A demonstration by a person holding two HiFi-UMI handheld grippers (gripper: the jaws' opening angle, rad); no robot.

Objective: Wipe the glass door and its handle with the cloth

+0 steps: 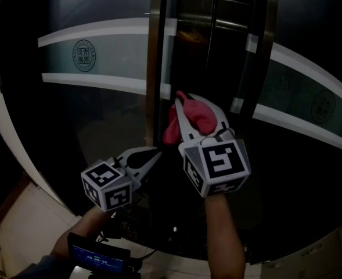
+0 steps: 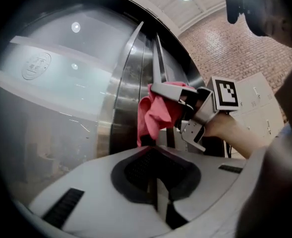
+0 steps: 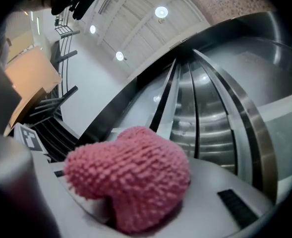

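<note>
The pink cloth (image 1: 172,131) sits bunched in the right gripper's (image 1: 197,112) jaws. It touches the dark glass door (image 1: 101,103) beside its upright steel handle (image 1: 155,68).

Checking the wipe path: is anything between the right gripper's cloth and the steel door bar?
Nothing visible. The cloth is right at the steel bar; the left gripper, shut, sits lower, beside it.

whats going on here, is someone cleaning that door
Yes. A person holds a gripper in each hand at a dark glass door. The right gripper is clamped on a pink cloth and holds it up by the steel upright at the door's edge. The left gripper is closed on nothing, lower and to the left, pointing at that same upright.
</note>
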